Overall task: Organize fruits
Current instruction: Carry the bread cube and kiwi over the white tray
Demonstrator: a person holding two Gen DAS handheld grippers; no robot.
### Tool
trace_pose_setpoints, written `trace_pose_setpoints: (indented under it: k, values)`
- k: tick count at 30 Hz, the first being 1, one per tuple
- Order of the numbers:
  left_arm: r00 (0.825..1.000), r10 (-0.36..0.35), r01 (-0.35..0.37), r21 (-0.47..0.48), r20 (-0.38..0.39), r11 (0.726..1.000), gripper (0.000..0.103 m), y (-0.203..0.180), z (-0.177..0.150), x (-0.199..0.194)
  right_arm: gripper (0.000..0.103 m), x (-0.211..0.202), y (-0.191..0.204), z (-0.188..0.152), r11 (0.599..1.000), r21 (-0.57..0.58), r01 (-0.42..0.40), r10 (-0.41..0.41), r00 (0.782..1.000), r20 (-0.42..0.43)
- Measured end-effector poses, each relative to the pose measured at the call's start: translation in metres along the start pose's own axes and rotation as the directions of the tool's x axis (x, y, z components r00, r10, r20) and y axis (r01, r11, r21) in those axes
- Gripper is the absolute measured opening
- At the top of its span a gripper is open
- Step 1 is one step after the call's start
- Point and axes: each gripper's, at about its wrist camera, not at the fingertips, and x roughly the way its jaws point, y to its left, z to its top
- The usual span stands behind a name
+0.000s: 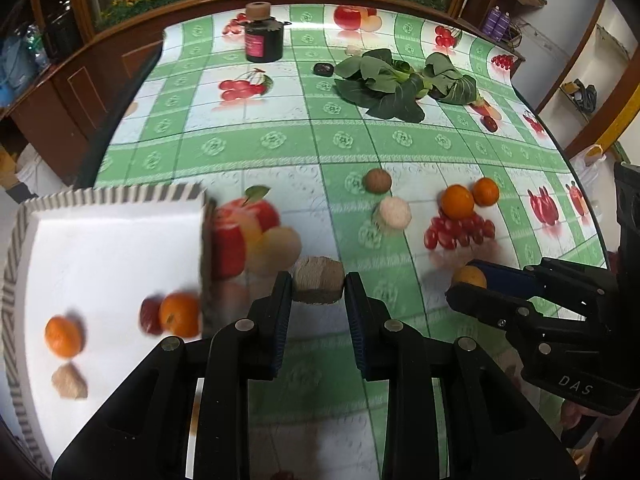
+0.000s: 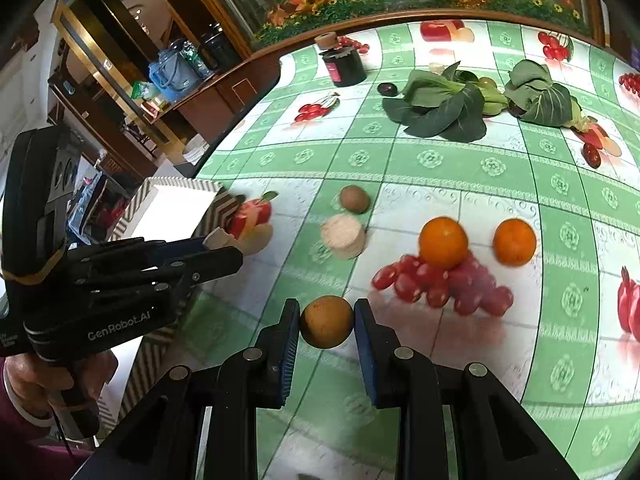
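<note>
My left gripper (image 1: pixel 318 285) is shut on a tan, fibrous, drum-shaped piece (image 1: pixel 318 280), held above the cloth just right of the white tray (image 1: pixel 112 196). The tray has a striped rim and holds two oranges (image 1: pixel 64 336), a red fruit (image 1: pixel 149 316) and a beige chunk (image 1: pixel 69 382). My right gripper (image 2: pixel 327 314) is shut on a round brownish-orange fruit (image 2: pixel 327 321); the left wrist view shows this gripper (image 1: pixel 466 285) at the right. On the cloth lie two oranges (image 2: pixel 443 243), red grapes (image 2: pixel 424 280), a pale round piece (image 2: pixel 343 236) and a brown kiwi-like fruit (image 2: pixel 354 199).
Leafy greens (image 1: pixel 384 84) lie at the back of the table, with a dark plum (image 1: pixel 323 69) and a dark jar (image 1: pixel 264 40) beside them. The tablecloth is printed with fruit pictures. A wooden cabinet runs behind the table. A hand (image 2: pixel 24 380) holds the left gripper (image 2: pixel 224 246).
</note>
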Motion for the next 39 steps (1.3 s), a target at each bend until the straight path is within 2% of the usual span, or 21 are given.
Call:
trace_pose_setpoints:
  k: [6,22,39]
  values:
    - [0.999,0.034,-0.034,-0.023,0.018,0.999,0.026,0.013,-0.021,-0.021,0.027,-0.004,0.024,-0.009,1.0,-0.015,-0.022,0.022,1.0,-0.004]
    - [0.989,0.125,-0.118,-0.083,0.075,0.989,0.026,0.072,-0.062,-0.072,0.027,0.009,0.114,-0.011,0.984,-0.151,-0.092,0.089,0.996,-0.026]
    - [0.984,0.171,-0.162,-0.161,0.047,0.974,0.026,0.133,-0.102,-0.093,0.027,0.045,0.183,-0.012,0.947,-0.256,-0.195,0.168,0.978,-0.123]
